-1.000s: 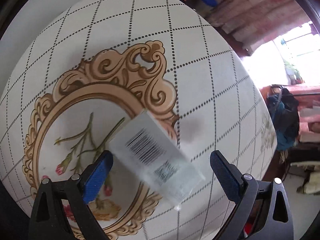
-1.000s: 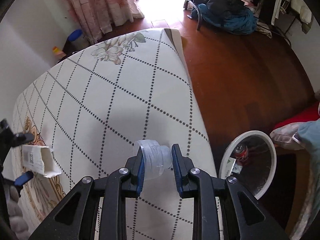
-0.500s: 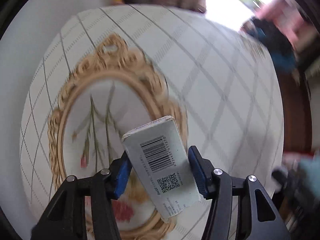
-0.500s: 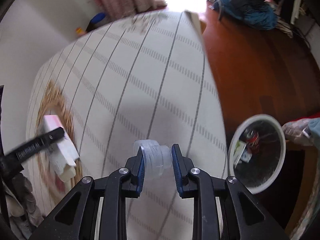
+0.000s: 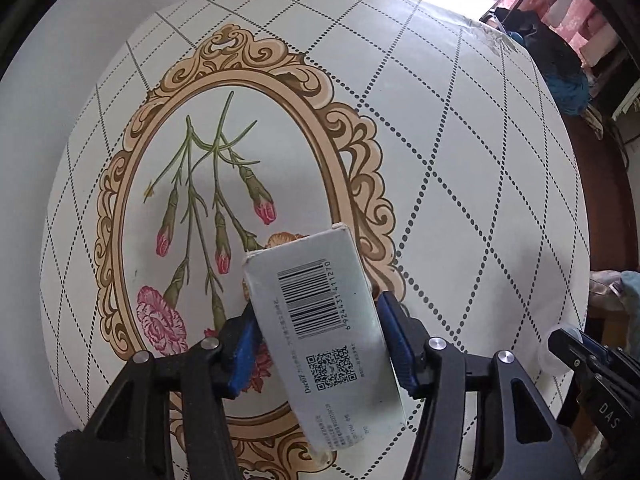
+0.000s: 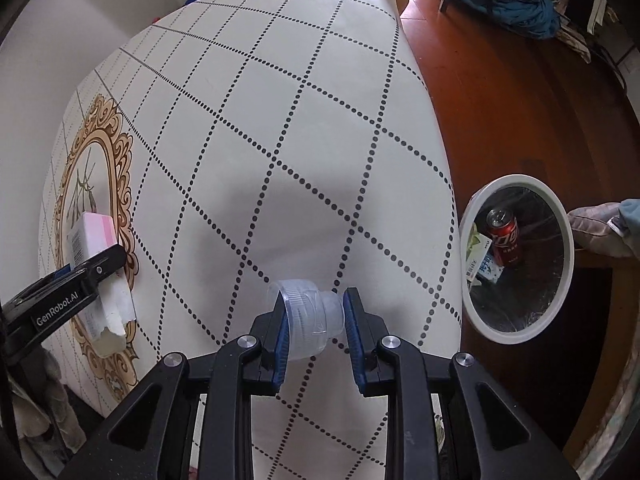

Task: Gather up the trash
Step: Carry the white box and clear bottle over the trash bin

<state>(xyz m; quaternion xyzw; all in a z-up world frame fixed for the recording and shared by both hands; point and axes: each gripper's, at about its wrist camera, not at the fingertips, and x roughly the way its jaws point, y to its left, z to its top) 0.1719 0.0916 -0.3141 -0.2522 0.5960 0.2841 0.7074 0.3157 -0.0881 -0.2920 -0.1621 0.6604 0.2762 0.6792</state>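
Left tool [image 5: 318,344] grips carton [image 5: 320,336], long axis pointing forward.

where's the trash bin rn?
Right wrist view, right side: the white-rimmed trash bin stands on the wooden floor just off the table edge, with a red can and a carton inside.

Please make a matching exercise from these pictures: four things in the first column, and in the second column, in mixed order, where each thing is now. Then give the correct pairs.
Things:
1. white box with barcode
2. clear plastic bottle
3. red can
4. white bin

Places:
A. on the brown floor beside the table
B. between the fingers of the right gripper
C. inside the bin
D. between the fingers of the left gripper

Pairs: 1-D, 2-B, 3-C, 4-A
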